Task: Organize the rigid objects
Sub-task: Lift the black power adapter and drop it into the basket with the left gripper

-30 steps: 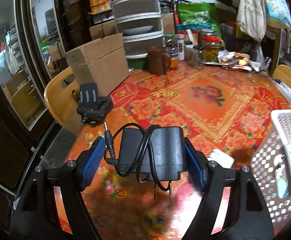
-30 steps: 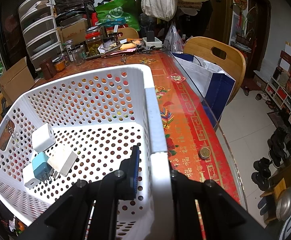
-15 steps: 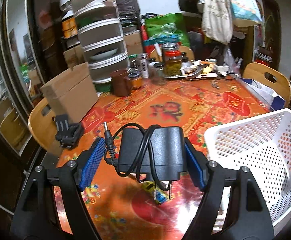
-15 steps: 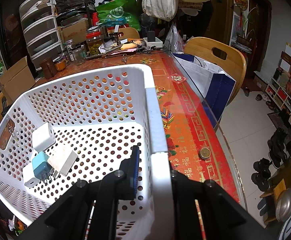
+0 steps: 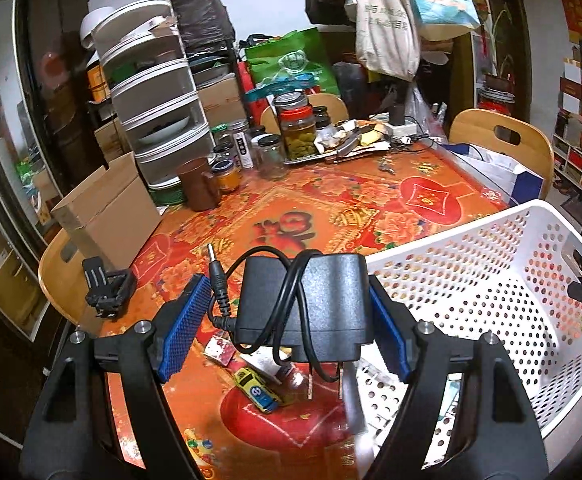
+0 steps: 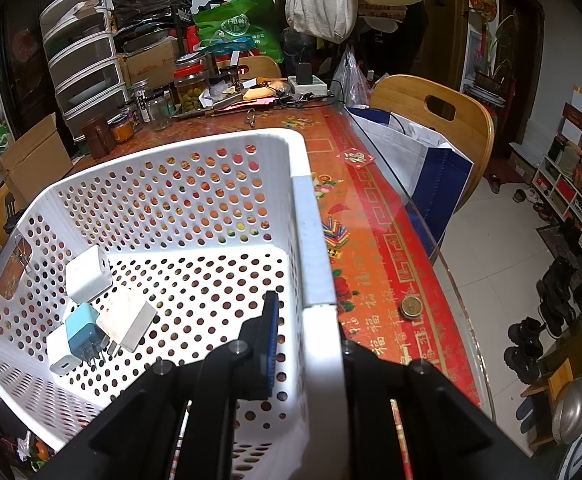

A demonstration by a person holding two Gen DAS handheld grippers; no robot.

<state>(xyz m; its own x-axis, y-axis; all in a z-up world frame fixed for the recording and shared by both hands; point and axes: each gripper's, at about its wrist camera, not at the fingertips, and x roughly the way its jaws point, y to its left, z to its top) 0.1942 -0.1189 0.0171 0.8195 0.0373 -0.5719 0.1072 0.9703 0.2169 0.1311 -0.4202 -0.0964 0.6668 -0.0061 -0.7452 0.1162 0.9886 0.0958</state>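
- Two grippers are at work, each with its own job, as judged from the present layout.
- The right gripper is closed down on the near rim of the white basket; one blue pad sits inside the wall, the other jaw outside. The likely purpose is to steady the basket on the tabletop while items are dropped in.
- The left gripper stands partly open around a black power adapter, its blue pads at the adapter's two sides. The cord is wrapped around the body, the barrel plug juts up at the left, and the prongs hang below.
- The adapter rides between the fingers, clear of the tabletop and just beside the basket's near corner, not yet over its opening.
- Four chargers, white and light blue, lie inside the basket in its left corner, which suggests that the adapter belongs with them.
- A yellow toy car and a small printed box lie on the tabletop beneath the held adapter, outside the basket.
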